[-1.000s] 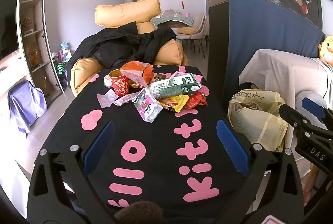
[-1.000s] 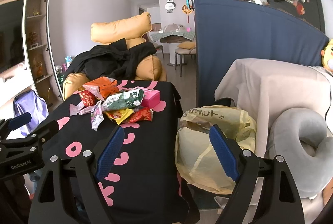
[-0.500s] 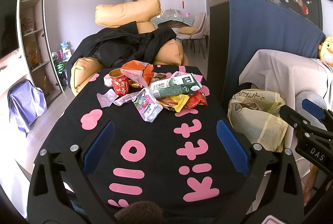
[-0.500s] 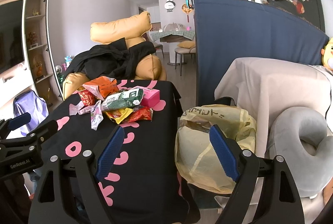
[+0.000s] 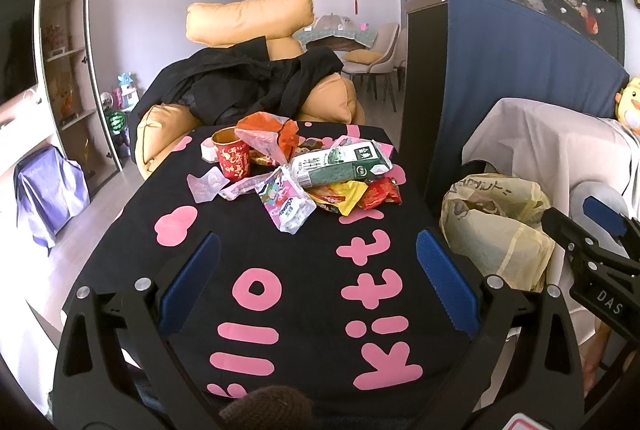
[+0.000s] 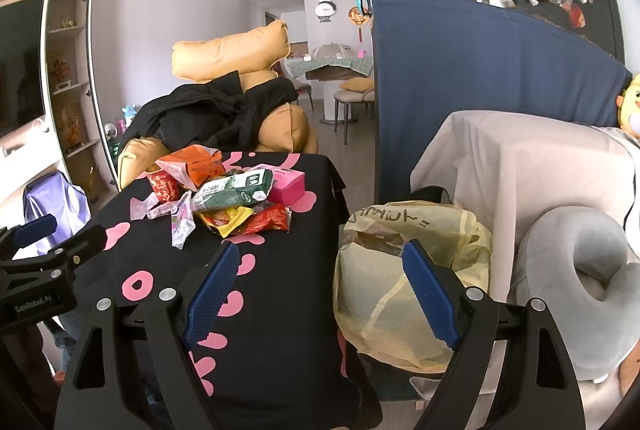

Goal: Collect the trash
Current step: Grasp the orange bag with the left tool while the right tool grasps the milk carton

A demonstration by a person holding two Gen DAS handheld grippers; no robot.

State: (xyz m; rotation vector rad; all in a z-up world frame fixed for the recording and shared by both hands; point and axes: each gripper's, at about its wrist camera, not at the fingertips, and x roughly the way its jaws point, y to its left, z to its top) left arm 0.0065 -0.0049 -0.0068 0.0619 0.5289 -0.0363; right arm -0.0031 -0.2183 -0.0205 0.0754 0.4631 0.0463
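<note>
A heap of trash sits at the far end of the black table (image 5: 312, 294): a red paper cup (image 5: 232, 155), a green-and-white carton (image 5: 340, 166), an orange bag (image 5: 276, 134), a pink-printed wrapper (image 5: 286, 202), and yellow and red wrappers (image 5: 360, 192). The same pile shows in the right wrist view, with the carton (image 6: 230, 190) and a pink box (image 6: 286, 184). A yellow plastic bag (image 6: 404, 270) stands open on the floor right of the table. My left gripper (image 5: 318, 250) hangs open over the near table. My right gripper (image 6: 320, 266) is open and empty near the bag's rim.
An orange sofa (image 5: 248, 18) with a black coat (image 5: 240, 86) lies beyond the table. A blue-draped fish tank (image 6: 480, 78) and a cloth-covered chair (image 6: 528, 166) with a grey neck pillow (image 6: 576, 282) stand at right. Shelves (image 5: 68, 50) line the left wall.
</note>
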